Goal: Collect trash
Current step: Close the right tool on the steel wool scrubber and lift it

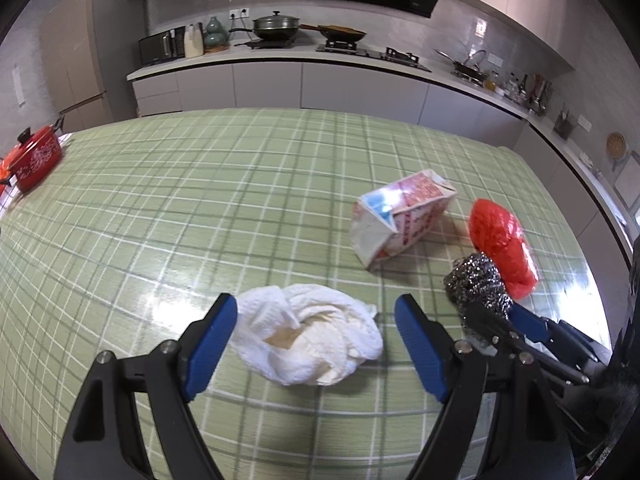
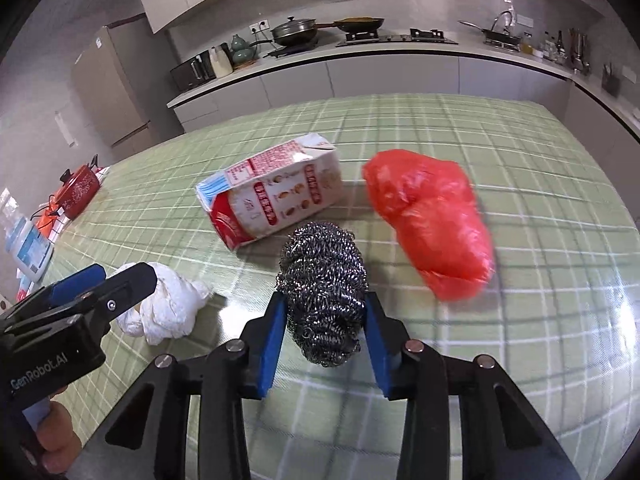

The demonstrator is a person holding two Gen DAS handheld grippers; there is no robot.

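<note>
Lying on the green checked tablecloth (image 1: 160, 208) directly between the wide-spread jaws of the left gripper (image 1: 316, 320), the crumpled paper towel (image 1: 308, 340) was straddled, while the steel wool scourer (image 2: 322, 292) was clamped by the right gripper (image 2: 325, 320).

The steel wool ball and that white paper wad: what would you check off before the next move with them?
1. Right gripper fingers clamp the steel wool ball on both sides: ok.
2. Left gripper open wide enough for the paper wad: ok.
3. Wad sits between the left fingers: ok.
4. Carton and red bag lie apart from both grippers: ok.
5. Bin to drop trash into: cannot tell, none in view.
</note>
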